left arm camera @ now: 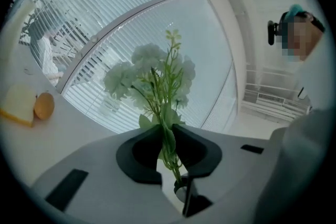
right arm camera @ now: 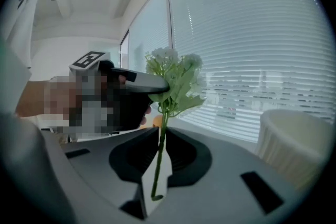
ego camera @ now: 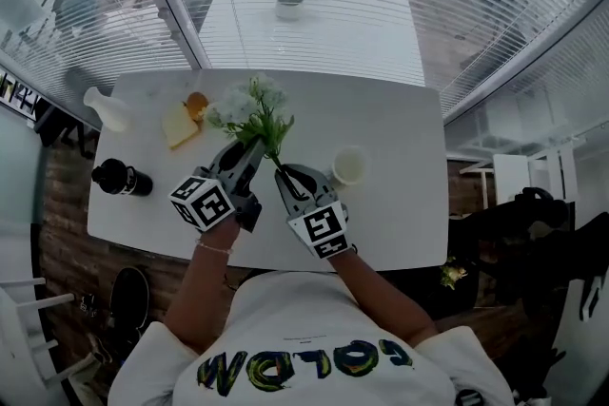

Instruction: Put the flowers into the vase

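Note:
A bunch of white flowers (ego camera: 252, 109) with green stems is held up over the middle of the white table (ego camera: 400, 119). My left gripper (ego camera: 249, 152) is shut on the leafy stems (left arm camera: 167, 139) just under the blooms (left arm camera: 149, 68). My right gripper (ego camera: 282, 178) sits lower on the same bunch. Its jaws stand a sliver apart round one thin stem (right arm camera: 160, 139), whose cut end hangs between them. A white ribbed pot (ego camera: 348, 166) stands just right of the right gripper, big in the right gripper view (right arm camera: 294, 139). A white narrow-necked vase (ego camera: 105, 109) stands at the table's far left.
A slice of bread (ego camera: 179, 125) and an orange (ego camera: 197, 103) lie left of the flowers. A black bottle (ego camera: 122, 178) lies near the left front edge. Slatted blinds (ego camera: 314, 14) run behind the table.

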Action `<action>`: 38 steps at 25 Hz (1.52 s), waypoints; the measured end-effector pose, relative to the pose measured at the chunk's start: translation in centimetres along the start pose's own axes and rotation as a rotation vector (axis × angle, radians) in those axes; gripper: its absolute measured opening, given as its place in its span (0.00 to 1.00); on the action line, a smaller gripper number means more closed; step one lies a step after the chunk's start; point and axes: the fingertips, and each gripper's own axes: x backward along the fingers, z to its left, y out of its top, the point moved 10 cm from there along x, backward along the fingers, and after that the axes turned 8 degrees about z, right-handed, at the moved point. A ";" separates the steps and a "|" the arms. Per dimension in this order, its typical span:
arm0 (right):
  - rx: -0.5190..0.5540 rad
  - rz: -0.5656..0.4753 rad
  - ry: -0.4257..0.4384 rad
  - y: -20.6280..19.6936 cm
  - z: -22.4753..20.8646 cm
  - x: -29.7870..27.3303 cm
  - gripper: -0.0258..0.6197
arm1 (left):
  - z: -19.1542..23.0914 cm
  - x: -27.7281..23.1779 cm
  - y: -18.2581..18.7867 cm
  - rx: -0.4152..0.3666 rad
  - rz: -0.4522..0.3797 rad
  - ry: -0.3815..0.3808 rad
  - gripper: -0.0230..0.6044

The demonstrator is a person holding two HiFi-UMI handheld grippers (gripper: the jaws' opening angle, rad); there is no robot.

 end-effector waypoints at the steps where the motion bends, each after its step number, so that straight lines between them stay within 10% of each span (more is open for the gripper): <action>1: 0.005 -0.005 -0.004 0.1 0.0 0.2 0.13 | -0.3 -0.1 0.2 -0.004 -0.005 -0.005 0.15; 8: -0.023 -0.010 -0.030 0.7 0.0 1.6 0.28 | -2.2 -0.7 2.7 -0.070 -0.058 -0.042 0.13; 25: -0.038 0.011 -0.057 -0.6 -0.9 4.6 0.28 | -7.8 -4.4 7.8 -0.189 -0.201 -0.173 0.13; 38: -0.064 0.013 -0.066 -3.7 -1.7 7.9 0.27 | -13.5 -9.1 3.5 -0.321 -0.178 -0.275 0.13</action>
